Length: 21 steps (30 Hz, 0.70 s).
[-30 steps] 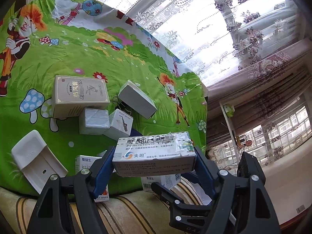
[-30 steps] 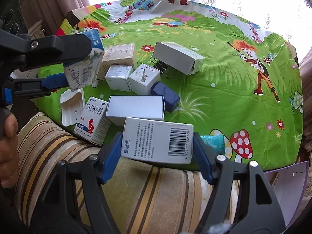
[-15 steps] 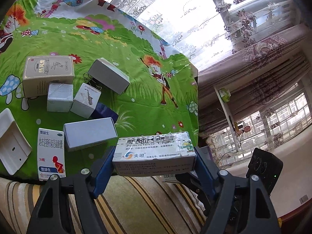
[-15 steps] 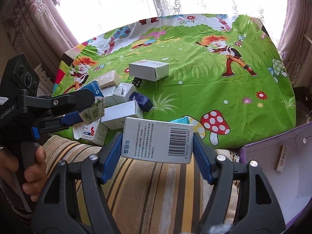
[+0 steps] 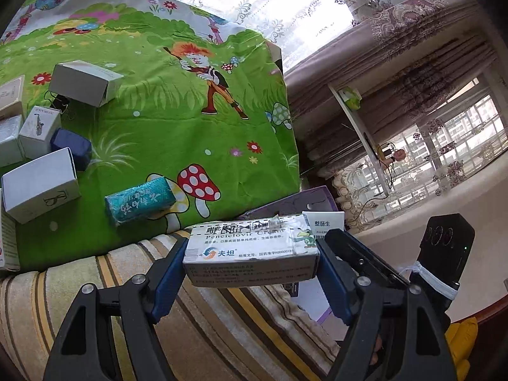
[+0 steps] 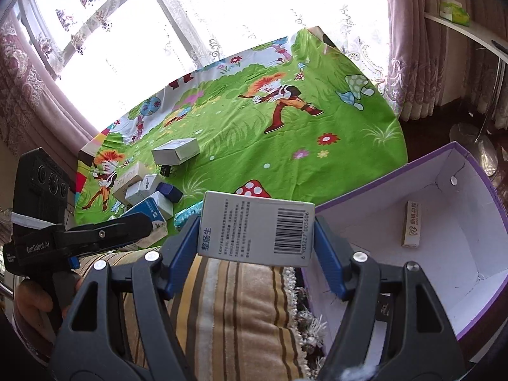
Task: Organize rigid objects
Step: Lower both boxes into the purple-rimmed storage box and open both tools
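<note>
My left gripper point(image 5: 250, 254) is shut on a white cream carton point(image 5: 250, 250) with blue print, held lengthwise between the blue pads above the striped cushion. My right gripper point(image 6: 257, 231) is shut on a white medicine box point(image 6: 257, 228) with a barcode. To its right lies an open purple box point(image 6: 444, 254) with a white inside, holding one small flat pack point(image 6: 412, 223). In the right wrist view the left gripper point(image 6: 136, 225) shows at the left, a hand point(image 6: 31, 295) on its handle. The right gripper's box top point(image 5: 324, 222) peeks behind my left one.
Several cartons remain on the green cartoon cloth point(image 5: 177, 120): a white box point(image 5: 84, 82), a saxophone box point(image 5: 38, 130), a dark blue box point(image 5: 71, 147), a glasses box point(image 5: 39, 187), a teal pack point(image 5: 139, 200). A striped cushion point(image 6: 235, 314) lies below both grippers.
Both grippers have swung to the right with their boxes still gripped. The cluster of cartons slid to the left edge of view and the purple box came into the right wrist view.
</note>
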Each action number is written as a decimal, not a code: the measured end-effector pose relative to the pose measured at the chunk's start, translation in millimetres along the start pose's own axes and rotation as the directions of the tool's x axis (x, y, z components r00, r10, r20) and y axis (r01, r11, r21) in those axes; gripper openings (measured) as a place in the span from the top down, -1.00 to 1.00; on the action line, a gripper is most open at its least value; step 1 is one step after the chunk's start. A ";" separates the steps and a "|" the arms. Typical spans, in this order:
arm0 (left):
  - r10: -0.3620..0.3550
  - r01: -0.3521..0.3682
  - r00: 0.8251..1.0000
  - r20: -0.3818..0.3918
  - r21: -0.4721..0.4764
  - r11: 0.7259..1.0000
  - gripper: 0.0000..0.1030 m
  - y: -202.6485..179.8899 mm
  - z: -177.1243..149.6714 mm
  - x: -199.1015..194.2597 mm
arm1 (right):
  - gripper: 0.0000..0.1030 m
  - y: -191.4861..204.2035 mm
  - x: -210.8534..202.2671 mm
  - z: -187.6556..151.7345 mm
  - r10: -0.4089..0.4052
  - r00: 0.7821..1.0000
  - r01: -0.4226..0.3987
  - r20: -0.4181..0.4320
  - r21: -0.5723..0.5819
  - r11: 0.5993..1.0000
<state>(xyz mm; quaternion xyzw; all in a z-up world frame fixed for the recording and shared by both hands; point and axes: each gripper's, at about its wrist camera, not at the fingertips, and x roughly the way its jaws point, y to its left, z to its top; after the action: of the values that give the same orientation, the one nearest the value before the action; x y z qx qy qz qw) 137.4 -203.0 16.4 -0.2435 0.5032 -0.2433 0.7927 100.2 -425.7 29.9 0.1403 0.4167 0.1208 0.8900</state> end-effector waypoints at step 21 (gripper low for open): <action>-0.043 0.056 0.990 -0.134 0.093 0.994 -0.58 -78.4 7.7 84.1 | -0.45 -129.2 -57.8 0.6 -0.291 0.951 0.258 0.102 0.255 0.932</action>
<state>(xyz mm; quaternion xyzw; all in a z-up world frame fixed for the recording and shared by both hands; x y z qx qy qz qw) 165.0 -314.8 11.6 -0.2007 0.5361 -0.3024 0.7622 77.3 -565.3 25.8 0.1945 0.3811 -0.0659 0.9015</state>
